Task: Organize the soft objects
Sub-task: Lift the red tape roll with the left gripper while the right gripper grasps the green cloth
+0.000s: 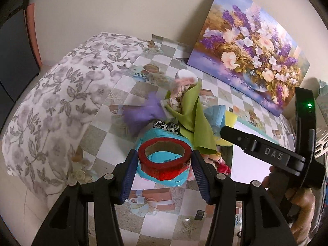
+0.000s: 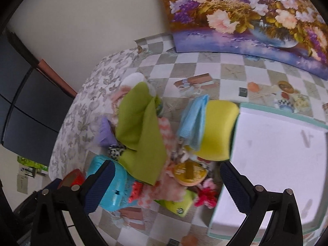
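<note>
Red tape roll (image 1: 165, 160) clamped in left gripper (image 1: 165, 165) jaws, hole facing up; right gripper (image 2: 157, 188) jaws apart.

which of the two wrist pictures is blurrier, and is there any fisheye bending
Right wrist view is blurrier: the green cloth and toys smear, while the left wrist view keeps the red ring crisp. Both bend straight lines, the painting edge curving most in the right wrist view, with dark corners.

The right gripper (image 2: 164, 186) hangs with its blue-padded jaws spread wide over a heap of soft things — a lime-green felt cloth (image 2: 141, 131), a pale blue folded cloth (image 2: 193, 121), a yellow foam sponge (image 2: 217, 129) — on the checked tablecloth (image 2: 231, 75), beside a white lidded box (image 2: 276, 160).
</note>
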`<state>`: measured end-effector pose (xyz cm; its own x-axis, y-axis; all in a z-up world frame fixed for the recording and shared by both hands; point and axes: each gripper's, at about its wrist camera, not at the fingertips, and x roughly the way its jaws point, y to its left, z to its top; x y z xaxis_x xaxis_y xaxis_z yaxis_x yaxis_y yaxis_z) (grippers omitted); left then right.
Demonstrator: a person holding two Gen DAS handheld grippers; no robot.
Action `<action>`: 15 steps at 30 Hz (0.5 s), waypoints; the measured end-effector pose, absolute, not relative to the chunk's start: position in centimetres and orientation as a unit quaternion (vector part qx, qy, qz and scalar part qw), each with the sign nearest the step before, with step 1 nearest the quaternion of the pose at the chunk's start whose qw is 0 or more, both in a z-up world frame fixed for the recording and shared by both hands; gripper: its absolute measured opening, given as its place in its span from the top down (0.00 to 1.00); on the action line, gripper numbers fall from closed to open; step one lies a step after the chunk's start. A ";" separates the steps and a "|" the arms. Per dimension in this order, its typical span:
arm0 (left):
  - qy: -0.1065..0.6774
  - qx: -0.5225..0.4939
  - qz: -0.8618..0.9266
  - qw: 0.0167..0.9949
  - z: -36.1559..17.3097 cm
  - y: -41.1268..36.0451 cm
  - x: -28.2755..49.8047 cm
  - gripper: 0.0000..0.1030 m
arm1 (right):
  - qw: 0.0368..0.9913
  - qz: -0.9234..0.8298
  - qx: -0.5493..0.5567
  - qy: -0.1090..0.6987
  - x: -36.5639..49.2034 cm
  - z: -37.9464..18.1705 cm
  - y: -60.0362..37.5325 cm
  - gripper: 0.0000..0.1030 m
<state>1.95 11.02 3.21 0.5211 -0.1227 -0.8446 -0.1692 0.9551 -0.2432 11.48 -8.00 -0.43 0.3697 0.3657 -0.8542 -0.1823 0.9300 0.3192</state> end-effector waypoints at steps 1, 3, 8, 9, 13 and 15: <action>0.487 -0.151 0.014 0.860 3.2 11.2 1.8 0.47 | 0.823 0.167 0.084 0.536 11.5 -0.5 -7.8 0.02; 0.485 -0.152 0.018 0.861 3.1 11.6 1.6 0.47 | 0.821 0.167 0.081 0.539 11.6 -1.0 -7.5 0.07; 0.490 -0.159 0.028 0.856 2.4 12.7 1.7 0.47 | 0.804 0.179 0.093 0.559 12.1 -3.0 -6.6 0.23; 0.492 -0.160 0.030 0.856 2.2 12.9 1.7 0.47 | 0.804 0.182 0.091 0.559 12.1 -3.1 -6.3 0.29; 0.497 -0.162 0.037 0.852 1.7 13.5 1.8 0.47 | 0.801 0.192 0.083 0.561 12.1 -3.7 -5.6 0.53; 0.498 -0.163 0.040 0.850 1.4 13.7 1.8 0.47 | 0.799 0.194 0.080 0.563 12.1 -4.0 -5.4 0.63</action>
<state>1.84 13.70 1.43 0.4998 -0.0947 -0.8609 -0.2311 0.9434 -0.2379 12.07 -5.43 -4.01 0.2901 0.4011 -0.8689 -0.2198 0.9116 0.3474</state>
